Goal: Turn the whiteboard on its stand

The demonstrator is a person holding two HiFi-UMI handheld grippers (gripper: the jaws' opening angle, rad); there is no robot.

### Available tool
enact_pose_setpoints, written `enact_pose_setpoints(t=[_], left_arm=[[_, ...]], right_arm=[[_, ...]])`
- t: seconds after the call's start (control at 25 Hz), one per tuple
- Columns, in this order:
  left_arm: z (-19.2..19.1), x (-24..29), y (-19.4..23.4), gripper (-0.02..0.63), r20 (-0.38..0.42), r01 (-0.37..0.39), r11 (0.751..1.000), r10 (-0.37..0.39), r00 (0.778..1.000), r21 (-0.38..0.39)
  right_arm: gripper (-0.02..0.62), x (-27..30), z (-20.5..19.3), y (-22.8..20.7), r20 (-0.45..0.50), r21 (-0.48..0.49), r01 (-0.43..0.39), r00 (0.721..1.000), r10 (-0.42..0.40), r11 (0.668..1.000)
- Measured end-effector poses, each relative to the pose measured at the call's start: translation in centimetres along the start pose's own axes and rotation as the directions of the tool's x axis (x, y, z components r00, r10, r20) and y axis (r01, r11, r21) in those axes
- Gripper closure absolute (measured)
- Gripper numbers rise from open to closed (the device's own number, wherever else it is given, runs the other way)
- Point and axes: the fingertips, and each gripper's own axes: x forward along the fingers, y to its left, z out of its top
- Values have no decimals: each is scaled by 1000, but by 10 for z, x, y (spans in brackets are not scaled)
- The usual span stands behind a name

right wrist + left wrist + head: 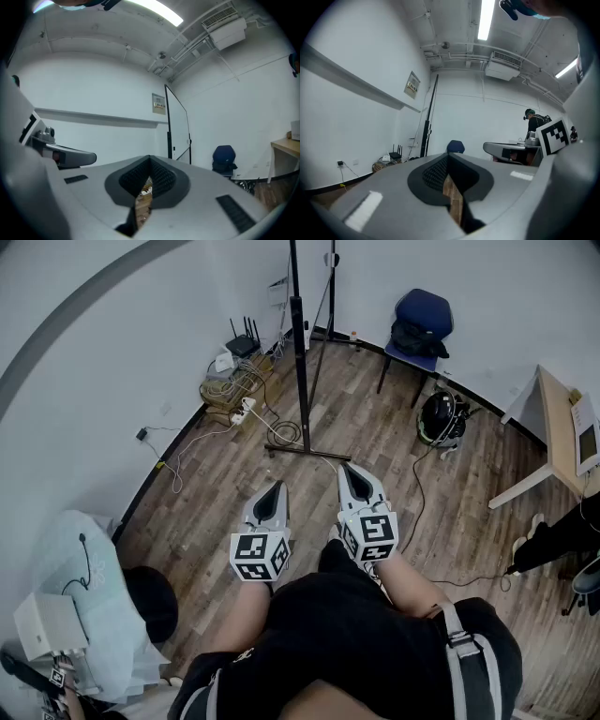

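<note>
While left gripper (pixel 274 489) and right gripper (pixel 357 472) are closed, whiteboard (pixel 300 352) stands.

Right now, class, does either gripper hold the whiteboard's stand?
No: the left gripper and the right gripper are both shut on nothing, in the air short of the stand.

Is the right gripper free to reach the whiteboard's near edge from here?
Probably yes. The whiteboard stands edge-on ahead of the right gripper, with only bare floor and a thin cable between. Its jaws are together, so they must open first.
</note>
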Motion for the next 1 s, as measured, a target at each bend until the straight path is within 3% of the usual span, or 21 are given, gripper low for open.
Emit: enact_pose_setpoints(t=[0.56, 1.0], left_arm=[[-12, 10, -16, 598, -32, 30, 999, -30, 999, -16], [-43, 42, -29, 598, -116, 72, 996, -78, 990, -58]], right_arm=[[591, -7, -12, -7, -35, 32, 7, 999, -5, 999], [591, 0, -40, -31, -109, 32, 32, 994, -28, 999]])
